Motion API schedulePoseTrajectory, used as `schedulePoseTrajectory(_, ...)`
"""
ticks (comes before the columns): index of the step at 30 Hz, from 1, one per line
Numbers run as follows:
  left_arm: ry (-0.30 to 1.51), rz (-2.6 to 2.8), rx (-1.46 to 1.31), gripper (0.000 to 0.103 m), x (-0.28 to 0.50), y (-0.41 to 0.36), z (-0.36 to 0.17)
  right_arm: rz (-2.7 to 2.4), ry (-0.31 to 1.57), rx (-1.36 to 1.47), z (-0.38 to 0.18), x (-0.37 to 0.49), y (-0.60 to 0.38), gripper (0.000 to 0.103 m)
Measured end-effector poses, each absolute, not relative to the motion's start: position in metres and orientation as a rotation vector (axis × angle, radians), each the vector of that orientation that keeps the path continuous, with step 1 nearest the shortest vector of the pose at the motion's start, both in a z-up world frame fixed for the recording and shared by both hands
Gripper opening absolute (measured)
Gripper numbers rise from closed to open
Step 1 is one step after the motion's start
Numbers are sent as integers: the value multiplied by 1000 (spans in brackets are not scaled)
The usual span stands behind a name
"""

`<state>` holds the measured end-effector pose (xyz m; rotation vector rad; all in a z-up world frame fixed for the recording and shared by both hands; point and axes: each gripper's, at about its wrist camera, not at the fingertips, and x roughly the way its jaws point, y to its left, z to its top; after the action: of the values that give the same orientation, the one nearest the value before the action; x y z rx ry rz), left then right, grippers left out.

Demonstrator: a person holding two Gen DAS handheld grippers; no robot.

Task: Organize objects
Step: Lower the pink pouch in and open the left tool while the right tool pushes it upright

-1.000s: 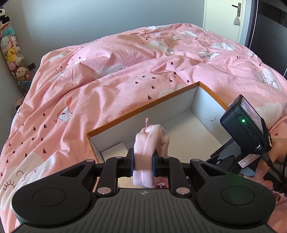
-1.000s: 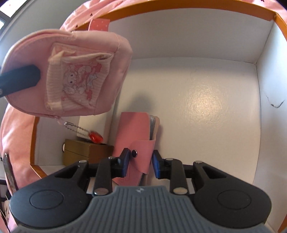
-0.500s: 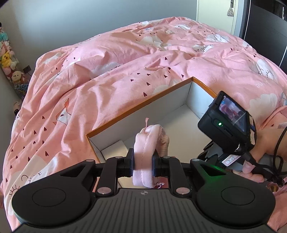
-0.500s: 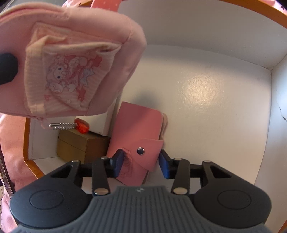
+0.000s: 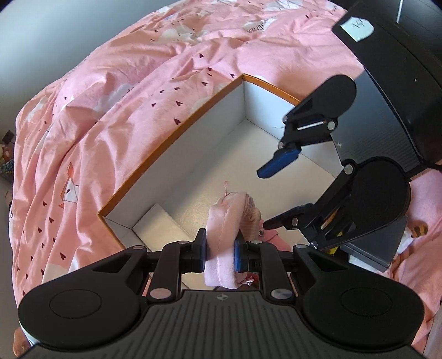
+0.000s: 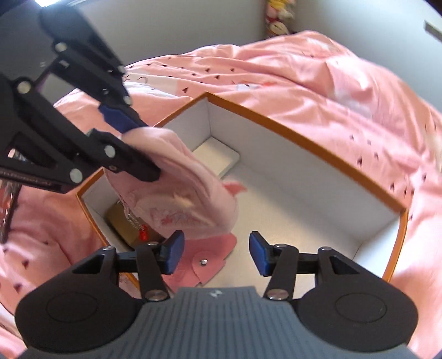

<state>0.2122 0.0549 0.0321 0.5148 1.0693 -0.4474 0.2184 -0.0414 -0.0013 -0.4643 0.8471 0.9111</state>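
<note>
My left gripper (image 5: 219, 252) is shut on a small pink pouch (image 5: 230, 221) and holds it in the air above the near left part of an open white box with an orange rim (image 5: 176, 124). In the right wrist view the pouch (image 6: 187, 198) hangs from the left gripper (image 6: 138, 149), with a chain and red charm (image 6: 143, 234) below it. My right gripper (image 6: 215, 255) is open and empty above the box; it also shows in the left wrist view (image 5: 265, 198). A pink snap wallet (image 6: 205, 265) lies on the box floor under it.
A brown cardboard box (image 6: 121, 223) sits in the box's near left corner and a flat white box (image 6: 218, 157) in the far left corner. The orange-rimmed box (image 6: 304, 143) rests on a rumpled pink duvet (image 5: 110, 82). Plush toys (image 6: 279, 16) hang on the far wall.
My right gripper let go of the pink wallet, opened wide and lifted back out of the box. The wallet stays on the box floor. My left gripper still holds the pouch.
</note>
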Motion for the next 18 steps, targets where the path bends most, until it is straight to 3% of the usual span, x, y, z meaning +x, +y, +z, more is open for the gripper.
schedulePoseTrajectory(7, 1112, -553, 542, 20, 216, 44, 27, 1030, 782, -566, -2, 233, -44, 51)
schedulePoseTrajectory(9, 1122, -548, 524, 22, 220, 45, 26, 1030, 803, -567, -5, 236, -40, 32)
schedulePoseTrajectory(10, 1121, -542, 517, 23, 222, 46, 25, 1029, 818, -557, -6, 239, -38, 29)
schedulePoseTrajectory(13, 1111, -545, 479, 31, 226, 51, 26, 1019, 859, -492, -6, 236, -42, 22)
schedulePoseTrajectory(15, 1098, -541, 458, 48, 227, 53, 27, 1026, 919, -427, -6, 244, -45, 19)
schedulePoseTrajectory(18, 1091, -517, 424, 55, 230, 58, 26, 1025, 1051, -312, -8, 257, -55, 17)
